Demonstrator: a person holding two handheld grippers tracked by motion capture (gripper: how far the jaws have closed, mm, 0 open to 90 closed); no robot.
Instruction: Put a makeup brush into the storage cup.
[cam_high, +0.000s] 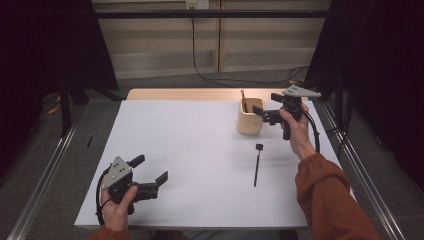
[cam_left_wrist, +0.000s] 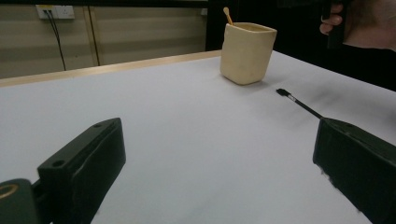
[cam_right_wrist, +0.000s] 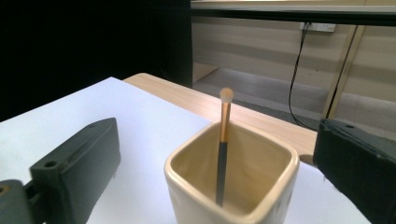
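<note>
Standing in the cream cup (cam_right_wrist: 232, 186), the gold-banded brush (cam_right_wrist: 223, 135) leans against the inner wall with its pale tip above the rim, and nothing else shows inside that cup. We hold our right gripper (cam_high: 261, 111) just above and beside the cup's rim, jaws spread wide on either side of the brush and pressing on nothing, so the brush looks freshly dropped in and free.

A second tool, the black brush (cam_high: 257, 167), lies flat on the white table (cam_high: 190, 150) a little nearer to us than the cup, apart from it. Our left gripper (cam_high: 150, 175) rests low at the near left corner, well apart from both, its jaws likewise spread and empty.

The risk we see is in pulling the right gripper away: a jaw could catch the cup's rim or the upright handle and tip the cup, or flick the brush out, since the jaws flank it closely. Going for the black brush, its thin handle lying flat could slide or roll from the pads, and carrying it in could knock the brush already standing there.
</note>
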